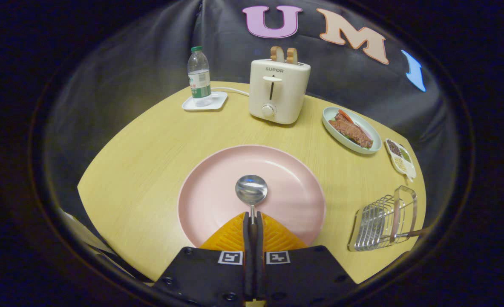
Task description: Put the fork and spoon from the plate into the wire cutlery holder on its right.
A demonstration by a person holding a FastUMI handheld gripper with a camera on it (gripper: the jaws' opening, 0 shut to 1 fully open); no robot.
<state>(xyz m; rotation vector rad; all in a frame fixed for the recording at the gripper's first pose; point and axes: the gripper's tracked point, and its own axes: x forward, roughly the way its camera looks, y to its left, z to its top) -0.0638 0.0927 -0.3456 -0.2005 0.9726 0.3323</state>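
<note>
Woodgrain table (149, 149): claw (252, 218) pinching steel spoon (251, 190) over round plate (290, 170)

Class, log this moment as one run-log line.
gripper: shut on spoon handle | spoon bowl: above pink plate | wire cutlery holder: right of plate, something already inside | next: likely carry spoon to holder

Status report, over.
Gripper shut on shiny metal spoon, over round pink plate. Wire cutlery holder to its right. Path clear.

Pink plate (217, 179), silver spoon (251, 189), cream toaster (278, 90), yellow wood-grain table (149, 140)
</note>
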